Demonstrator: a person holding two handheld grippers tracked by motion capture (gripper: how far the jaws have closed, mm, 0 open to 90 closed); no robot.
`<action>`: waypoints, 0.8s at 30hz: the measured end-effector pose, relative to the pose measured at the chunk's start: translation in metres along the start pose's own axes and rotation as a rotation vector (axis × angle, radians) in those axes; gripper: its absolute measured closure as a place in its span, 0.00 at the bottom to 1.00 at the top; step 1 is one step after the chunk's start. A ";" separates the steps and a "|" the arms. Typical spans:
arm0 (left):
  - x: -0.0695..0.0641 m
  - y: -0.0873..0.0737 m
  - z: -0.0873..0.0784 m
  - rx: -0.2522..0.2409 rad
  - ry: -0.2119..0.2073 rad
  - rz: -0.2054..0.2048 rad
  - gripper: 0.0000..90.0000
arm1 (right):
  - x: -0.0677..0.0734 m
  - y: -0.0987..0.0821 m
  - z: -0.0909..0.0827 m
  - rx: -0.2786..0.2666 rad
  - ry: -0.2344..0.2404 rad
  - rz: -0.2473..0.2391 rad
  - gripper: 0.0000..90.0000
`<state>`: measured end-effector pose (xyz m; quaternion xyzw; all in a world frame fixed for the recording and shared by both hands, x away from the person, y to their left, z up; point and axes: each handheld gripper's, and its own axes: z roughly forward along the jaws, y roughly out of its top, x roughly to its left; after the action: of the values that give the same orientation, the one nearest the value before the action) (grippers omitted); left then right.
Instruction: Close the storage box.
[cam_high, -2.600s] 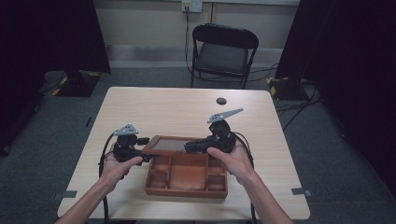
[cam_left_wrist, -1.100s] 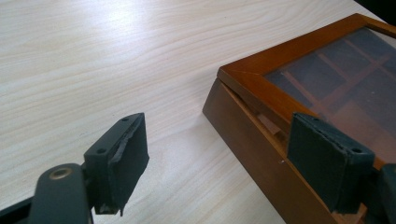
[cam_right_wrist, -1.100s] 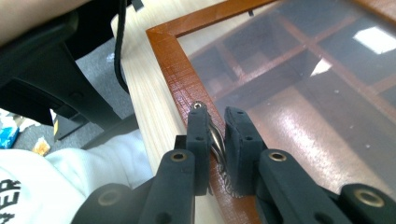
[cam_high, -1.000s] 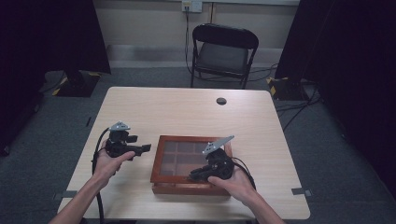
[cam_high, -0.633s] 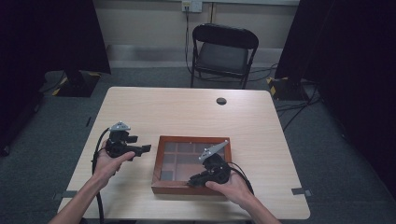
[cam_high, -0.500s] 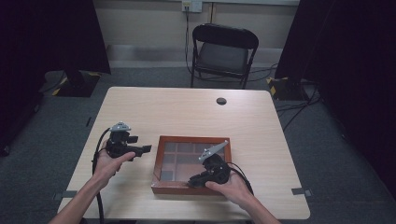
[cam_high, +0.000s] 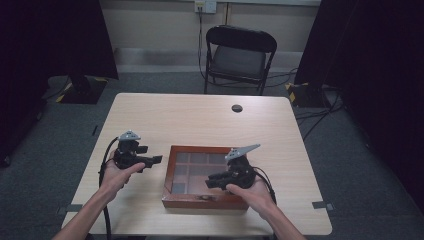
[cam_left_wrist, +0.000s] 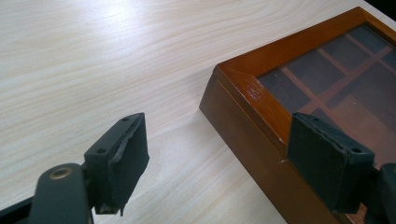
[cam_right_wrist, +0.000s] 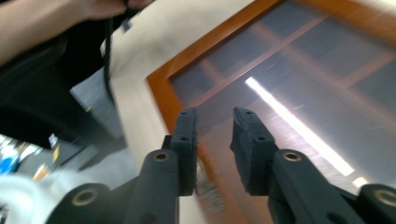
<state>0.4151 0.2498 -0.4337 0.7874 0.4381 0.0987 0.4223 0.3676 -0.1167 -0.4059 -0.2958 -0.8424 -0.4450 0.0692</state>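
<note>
A brown wooden box (cam_high: 200, 202) with a glass lid (cam_high: 199, 168) lies shut at the front middle of the table; dividers show through the glass. My left gripper (cam_high: 156, 160) hovers just left of the box with its jaws wide open. In the left gripper view the gripper (cam_left_wrist: 224, 163) faces the box's near corner (cam_left_wrist: 243, 88), with nothing between the jaws. My right gripper (cam_high: 210, 181) is low over the front part of the lid and points left. In the right gripper view its jaws (cam_right_wrist: 215, 126) stand a small gap apart above the glass (cam_right_wrist: 303, 70), holding nothing.
A small black round object (cam_high: 237, 108) lies near the far edge of the light wood table (cam_high: 200, 120). A black folding chair (cam_high: 240, 55) stands behind the table. Cables trail from both grippers.
The lid, raised 2.6 s ago, now lies shut. The right gripper has come forward and down over the lid. The left gripper drew back to the left and has held still since.
</note>
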 end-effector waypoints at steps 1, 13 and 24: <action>0.000 0.000 0.000 0.000 0.001 0.000 0.23 | -0.002 0.001 -0.003 -0.015 -0.006 0.003 0.76; 0.006 0.008 -0.011 -0.014 0.025 -0.006 0.23 | -0.029 0.000 -0.051 -0.155 -0.206 0.116 0.41; 0.027 -0.009 -0.026 0.015 0.077 -0.035 0.23 | -0.058 -0.030 -0.086 -0.199 -0.396 0.225 0.26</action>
<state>0.4124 0.2877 -0.4299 0.7781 0.4687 0.1183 0.4011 0.3850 -0.2231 -0.3977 -0.4746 -0.7533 -0.4487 -0.0775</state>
